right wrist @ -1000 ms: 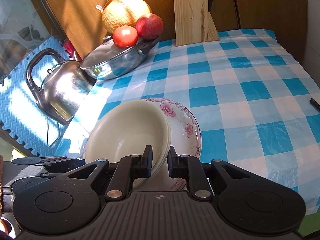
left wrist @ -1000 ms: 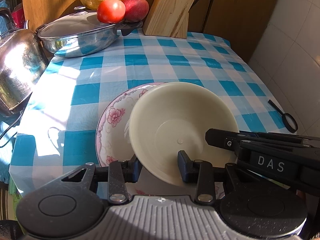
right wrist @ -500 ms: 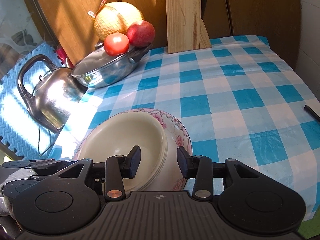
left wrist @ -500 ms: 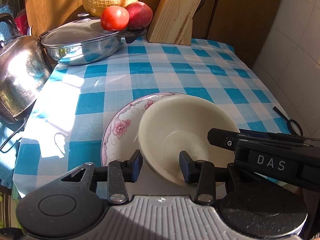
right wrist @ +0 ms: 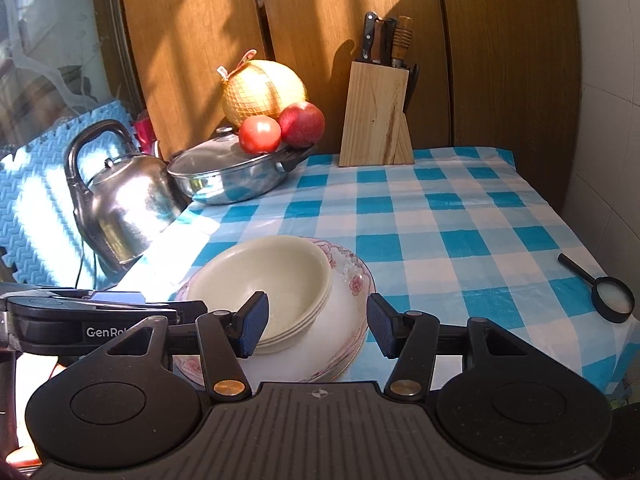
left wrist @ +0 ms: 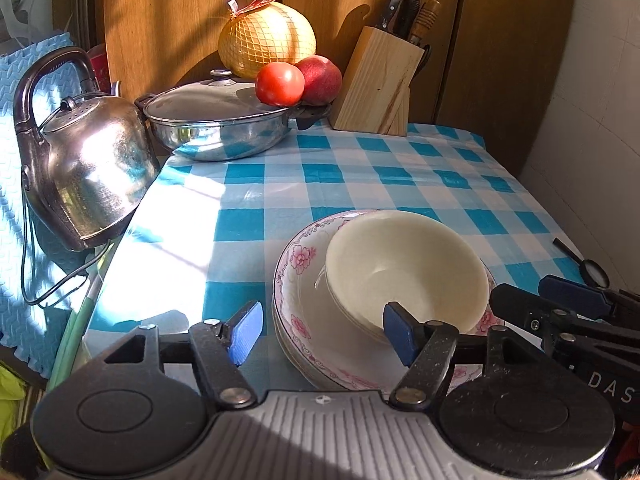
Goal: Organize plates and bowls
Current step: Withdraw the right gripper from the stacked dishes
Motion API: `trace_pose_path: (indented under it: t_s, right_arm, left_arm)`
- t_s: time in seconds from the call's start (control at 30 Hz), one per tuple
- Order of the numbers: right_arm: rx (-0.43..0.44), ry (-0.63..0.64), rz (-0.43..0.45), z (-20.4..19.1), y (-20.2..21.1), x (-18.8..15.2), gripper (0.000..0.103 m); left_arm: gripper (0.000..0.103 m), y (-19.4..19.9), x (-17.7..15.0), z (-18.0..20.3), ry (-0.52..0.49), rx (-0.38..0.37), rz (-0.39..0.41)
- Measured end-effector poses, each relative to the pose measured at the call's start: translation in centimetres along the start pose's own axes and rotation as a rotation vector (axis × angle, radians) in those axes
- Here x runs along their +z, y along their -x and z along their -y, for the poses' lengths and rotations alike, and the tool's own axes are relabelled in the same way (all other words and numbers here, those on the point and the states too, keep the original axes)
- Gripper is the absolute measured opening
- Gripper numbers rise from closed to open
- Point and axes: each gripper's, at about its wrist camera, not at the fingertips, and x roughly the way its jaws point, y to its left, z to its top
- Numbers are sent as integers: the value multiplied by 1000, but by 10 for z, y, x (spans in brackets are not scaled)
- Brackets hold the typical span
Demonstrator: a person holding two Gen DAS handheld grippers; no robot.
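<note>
Both grippers (left wrist: 324, 330) (right wrist: 316, 326) w/ jaws apart, cream bowls (right wrist: 264, 284) nested on floral plates (left wrist: 296, 280)

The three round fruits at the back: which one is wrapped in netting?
The big yellow pomelo, sitting behind the others in a yellow mesh. The tomato and the red apple before it are smaller and bare.

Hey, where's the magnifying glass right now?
The magnifying glass lies on the checked tablecloth near the table's front right corner in the right wrist view, well to the right of the stacked plates and apart from them.
</note>
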Motion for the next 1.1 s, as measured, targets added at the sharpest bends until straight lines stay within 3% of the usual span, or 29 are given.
trace_pose_path:
  t_s: [0.13, 0.63, 1.1]
  right_arm:
    - [-8, -4, 7, 0, 5, -4, 63]
    - [2, -36, -79, -2, 15, -35, 64]
    - [-10, -51, -115, 2, 14, -46, 64]
  left_arm:
    - [67, 10, -11, -1, -5, -2, -3]
    - [68, 10, -38, 10, -40, -44, -80]
    - [68, 8, -45, 16, -63, -35, -115]
